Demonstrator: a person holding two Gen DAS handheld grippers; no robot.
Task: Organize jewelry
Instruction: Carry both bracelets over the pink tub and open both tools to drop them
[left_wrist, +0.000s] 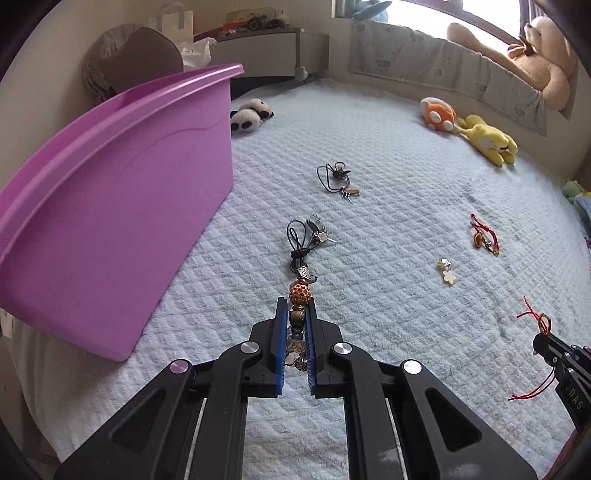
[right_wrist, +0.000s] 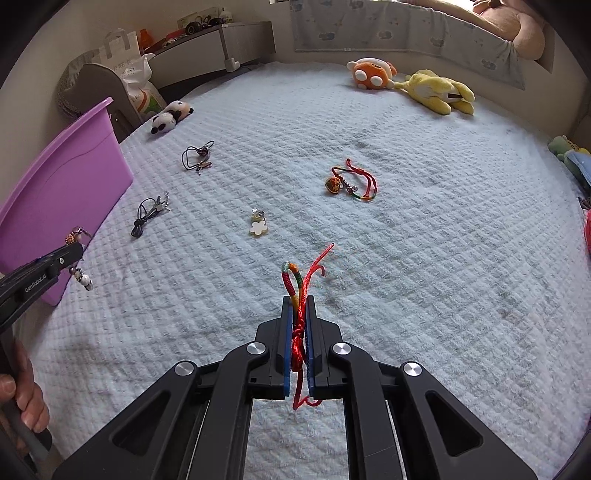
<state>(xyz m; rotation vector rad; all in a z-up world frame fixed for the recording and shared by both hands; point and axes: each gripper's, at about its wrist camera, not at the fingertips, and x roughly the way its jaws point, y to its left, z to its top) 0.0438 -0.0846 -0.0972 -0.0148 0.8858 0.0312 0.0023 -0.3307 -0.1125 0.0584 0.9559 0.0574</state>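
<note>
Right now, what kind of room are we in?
Most likely a bedroom, perhaps a child's. The jewelry lies on a bed with a quilted white cover, soft toys like the panda and the yellow plush sit around it, and a big teddy bear rests by the window.

The left gripper (left_wrist: 295, 310) is clamping a beaded strand with an orange lattice bead (left_wrist: 299, 291), its black cord (left_wrist: 300, 240) trailing far onto the pale blue quilted blanket (left_wrist: 388, 229). A purple plastic tub (left_wrist: 122, 206) is standing at left. At the right edge, the right gripper (left_wrist: 540, 341) is pinching a red string bracelet (left_wrist: 537, 318).
</note>
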